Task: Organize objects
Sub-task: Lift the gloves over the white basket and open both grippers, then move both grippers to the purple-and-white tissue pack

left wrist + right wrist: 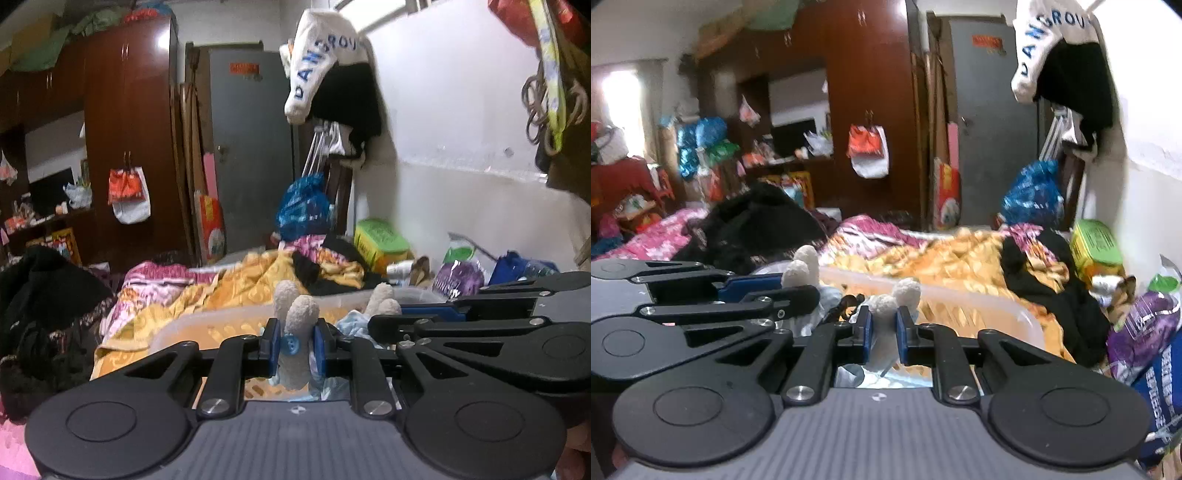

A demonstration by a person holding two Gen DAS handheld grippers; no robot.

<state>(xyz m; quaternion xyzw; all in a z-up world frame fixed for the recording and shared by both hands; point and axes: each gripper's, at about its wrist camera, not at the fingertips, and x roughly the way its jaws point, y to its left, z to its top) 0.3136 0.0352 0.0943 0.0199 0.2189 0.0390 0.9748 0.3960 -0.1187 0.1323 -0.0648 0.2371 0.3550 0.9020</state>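
Two hand-held grippers point slightly downward side by side over a clear plastic bin (221, 317) on the bed (960, 258). Left hand-held gripper (294, 345) is clamped on a pale plush toy (299, 325) (a blue button shows on it) whose fuzzy limbs stick up between the blue pads. Right hand-held gripper (882, 328) is clamped on another fuzzy white limb of the same soft bundle, just beside the left one. Both grips sit above the bin's near rim, with orange bedding (960, 258) beyond.

The plush toy (295, 328) is mostly hidden behind the gripper linkages, and the clear plastic bin's (997, 306) near wall is hidden too.
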